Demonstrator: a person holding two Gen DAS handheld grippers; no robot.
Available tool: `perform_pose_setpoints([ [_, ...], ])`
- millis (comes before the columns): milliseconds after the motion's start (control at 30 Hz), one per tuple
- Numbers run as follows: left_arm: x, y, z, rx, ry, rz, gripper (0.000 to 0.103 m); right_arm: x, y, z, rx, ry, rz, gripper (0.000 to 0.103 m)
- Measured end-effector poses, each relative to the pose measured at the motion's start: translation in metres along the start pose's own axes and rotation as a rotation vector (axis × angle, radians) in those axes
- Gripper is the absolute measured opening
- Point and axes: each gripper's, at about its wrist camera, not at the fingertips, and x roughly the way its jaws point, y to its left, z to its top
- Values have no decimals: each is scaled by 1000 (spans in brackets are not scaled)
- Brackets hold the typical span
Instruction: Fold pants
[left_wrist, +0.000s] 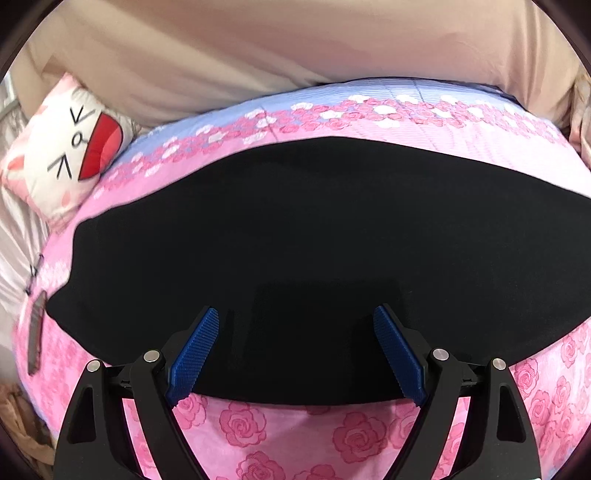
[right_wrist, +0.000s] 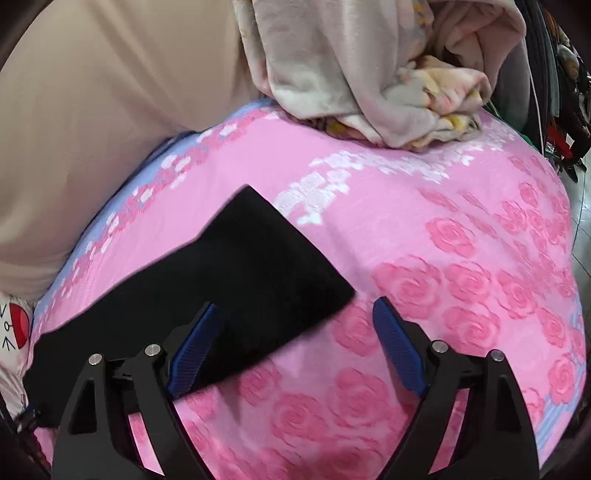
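Note:
The black pants (left_wrist: 295, 240) lie flat across a bed with a pink rose-print sheet (left_wrist: 277, 435). My left gripper (left_wrist: 295, 325) is open and empty, hovering over the near edge of the pants, its blue pads (left_wrist: 194, 354) spread wide. In the right wrist view the pants (right_wrist: 221, 288) stretch from the lower left to a squared end near the middle. My right gripper (right_wrist: 295, 321) is open and empty just above that end, its left pad (right_wrist: 192, 350) over the black cloth and its right pad (right_wrist: 399, 350) over the pink sheet (right_wrist: 443, 258).
A cat-face pillow (left_wrist: 62, 155) lies at the left of the bed. A beige padded headboard (left_wrist: 295, 48) runs along the far side. A crumpled pale blanket (right_wrist: 369, 74) is piled at the far right of the bed. A dark flat object (left_wrist: 35, 332) lies at the left edge.

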Motion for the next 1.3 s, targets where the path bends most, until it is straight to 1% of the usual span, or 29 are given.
perform_pose_setpoints([
  [67, -1, 6, -3, -22, 1, -15, 83, 8, 3, 4, 21, -5, -27, 46],
  [100, -2, 12, -5, -31, -4, -13, 83, 17, 4, 4, 64, 29, 29, 14],
  [133, -4, 17, -6, -37, -8, -11, 84, 19, 5, 3, 109, 34, 54, 14],
  [167, -5, 23, -8, -45, -13, -11, 83, 18, 11, 2, 113, 22, 48, 14],
  [200, -8, 32, -11, -59, -18, -12, 84, 13, 25, 3, 92, 1, 62, 14],
  [267, -10, 48, -13, -82, -21, -7, 84, 2, 53, 3, 70, -17, 135, 14],
  [333, -12, 66, -17, -105, -27, 3, 83, -9, 104, 4, -18, -26, 208, 14],
  [367, -12, 73, -18, -114, -30, 9, 83, -15, 140, 1, -83, -22, 253, 14],
  [467, -13, 97, -21, -152, -41, 15, 83, -19, 216, -12, -215, 13, 352, 14],
  [500, -14, 104, -22, -164, -44, 14, 83, -16, 250, -23, -266, 39, 395, 14],
  [567, -17, 119, -25, -190, -51, 14, 83, -4, 296, -42, -329, 94, 454, 14],
  [600, -18, 124, -26, -198, -54, 13, 83, 5, 323, -57, -373, 127, 474, 14],
  [667, -21, 135, -29, -214, -64, 16, 83, 19, 362, -86, -450, 181, 488, 14],
  [700, -23, 141, -31, -223, -68, 17, 83, 33, 385, -106, -491, 227, 506, 14],
  [733, -24, 147, -32, -228, -70, 14, 83, 42, 400, -121, -523, 258, 511, 14],
  [800, -26, 157, -35, -232, -76, 21, 84, 60, 430, -156, -604, 312, 499, 14],
  [900, -26, 176, -42, -252, -72, 36, 83, 81, 460, -206, -728, 364, 446, 14],
  [933, -25, 182, -44, -262, -67, 38, 83, 85, 463, -218, -755, 372, 429, 14],
  [967, -24, 187, -45, -269, -65, 40, 83, 86, 466, -226, -781, 356, 413, 15],
  [1067, -21, 202, -50, -294, -59, 45, 83, 81, 466, -226, -793, 340, 404, 15],
  [1100, -19, 205, -52, -299, -57, 47, 83, 78, 467, -221, -778, 334, 410, 15],
  [1200, -13, 210, -53, -306, -49, 50, 83, 67, 478, -218, -799, 295, 409, 15],
  [1267, -9, 208, -53, -309, -43, 38, 83, 67, 485, -224, -808, 307, 427, 15],
  [1300, -8, 207, -53, -310, -41, 34, 83, 72, 490, -230, -826, 314, 419, 15],
])
